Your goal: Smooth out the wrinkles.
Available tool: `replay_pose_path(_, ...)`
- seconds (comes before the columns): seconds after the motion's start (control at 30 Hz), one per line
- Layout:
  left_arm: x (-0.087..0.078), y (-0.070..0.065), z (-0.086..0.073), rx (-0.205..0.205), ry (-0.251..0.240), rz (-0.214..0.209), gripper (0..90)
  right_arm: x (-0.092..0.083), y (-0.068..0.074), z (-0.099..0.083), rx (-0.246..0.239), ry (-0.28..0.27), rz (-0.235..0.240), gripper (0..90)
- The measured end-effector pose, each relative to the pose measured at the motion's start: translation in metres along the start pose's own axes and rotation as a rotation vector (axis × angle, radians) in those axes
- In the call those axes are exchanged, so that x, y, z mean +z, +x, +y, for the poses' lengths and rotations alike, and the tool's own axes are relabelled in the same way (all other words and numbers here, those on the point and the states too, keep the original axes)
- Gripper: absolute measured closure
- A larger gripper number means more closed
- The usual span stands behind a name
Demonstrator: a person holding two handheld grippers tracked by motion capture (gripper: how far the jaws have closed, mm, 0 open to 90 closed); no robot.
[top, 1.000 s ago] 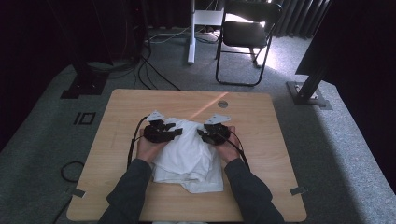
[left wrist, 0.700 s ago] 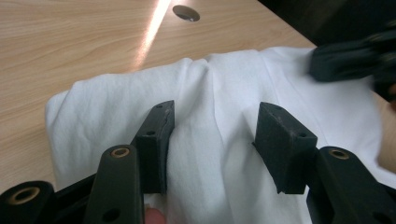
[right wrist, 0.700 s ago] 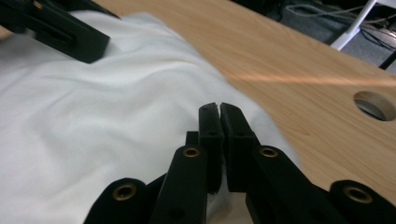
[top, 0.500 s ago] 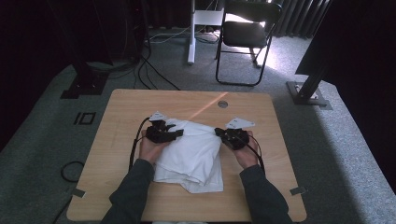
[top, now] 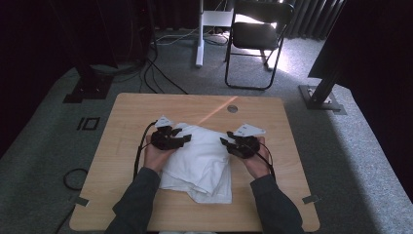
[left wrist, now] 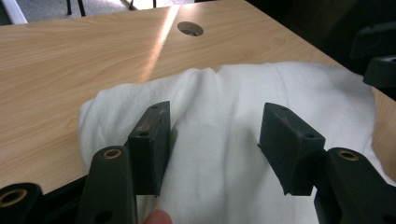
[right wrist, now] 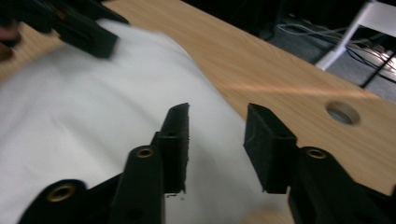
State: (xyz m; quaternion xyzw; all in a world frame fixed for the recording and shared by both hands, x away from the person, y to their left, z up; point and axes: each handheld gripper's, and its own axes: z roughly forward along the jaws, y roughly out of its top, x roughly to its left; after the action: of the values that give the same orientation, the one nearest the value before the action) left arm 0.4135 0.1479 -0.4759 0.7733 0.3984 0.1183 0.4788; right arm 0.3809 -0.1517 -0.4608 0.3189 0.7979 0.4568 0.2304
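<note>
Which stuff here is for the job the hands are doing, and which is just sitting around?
For the job:
- white cloth
- left gripper, jaws open over the cloth
- right gripper, jaws open at the cloth's edge
- wooden table

Just around:
- black chair
- floor cables
- round hole in the table

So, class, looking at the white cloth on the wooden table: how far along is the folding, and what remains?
Done: the white cloth already lies in layers on the light wooden table, one edge doubled over near the person. In hand: the left gripper hangs open over the cloth's far edge; the right gripper, whose jaws have just been opening, holds nothing at the cloth's right edge. Left: probably another fold and squaring the uneven edges.
</note>
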Motion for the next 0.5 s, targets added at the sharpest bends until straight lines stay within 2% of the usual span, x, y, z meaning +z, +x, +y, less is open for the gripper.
replay_pose_path(0.1, 0.001, -0.001, -0.001, 0.001, 0.005, -0.005, 44.4, 0.017, 0.009, 0.008, -0.014, 0.019, 0.042, 49.2)
replay_pose_path(0.2, 0.002, -0.003, -0.003, 0.005, 0.006, -0.01, 44.3, 0.046, 0.012, 0.006, 0.006, 0.091, 0.065, 46.9)
replay_pose_path(0.23, 0.003, -0.003, -0.003, 0.001, 0.006, -0.014, 44.1, 0.055, 0.012, 0.003, 0.01, 0.116, 0.076, 49.7)
replay_pose_path(0.27, 0.003, -0.003, -0.004, 0.0, 0.007, -0.014, 44.1, 0.062, 0.013, 0.001, 0.013, 0.143, 0.085, 59.8)
replay_pose_path(0.3, 0.004, -0.003, -0.004, 0.001, 0.012, -0.014, 44.2, 0.067, 0.013, -0.002, 0.008, 0.17, 0.088, 75.9)
replay_pose_path(0.33, 0.004, -0.002, -0.004, 0.003, 0.016, -0.015, 44.2, 0.069, 0.014, -0.003, 0.004, 0.188, 0.085, 86.8)
replay_pose_path(0.37, 0.004, -0.002, -0.005, 0.003, 0.016, -0.011, 44.2, 0.067, 0.014, -0.004, 0.005, 0.187, 0.079, 90.0)
replay_pose_path(0.43, 0.002, 0.0, -0.006, -0.004, 0.012, -0.006, 43.7, 0.054, 0.015, -0.003, -0.008, 0.152, 0.086, 90.0)
replay_pose_path(0.5, 0.001, 0.001, -0.006, -0.018, 0.012, 0.003, 41.6, 0.037, 0.013, -0.001, -0.028, 0.114, 0.058, 90.0)
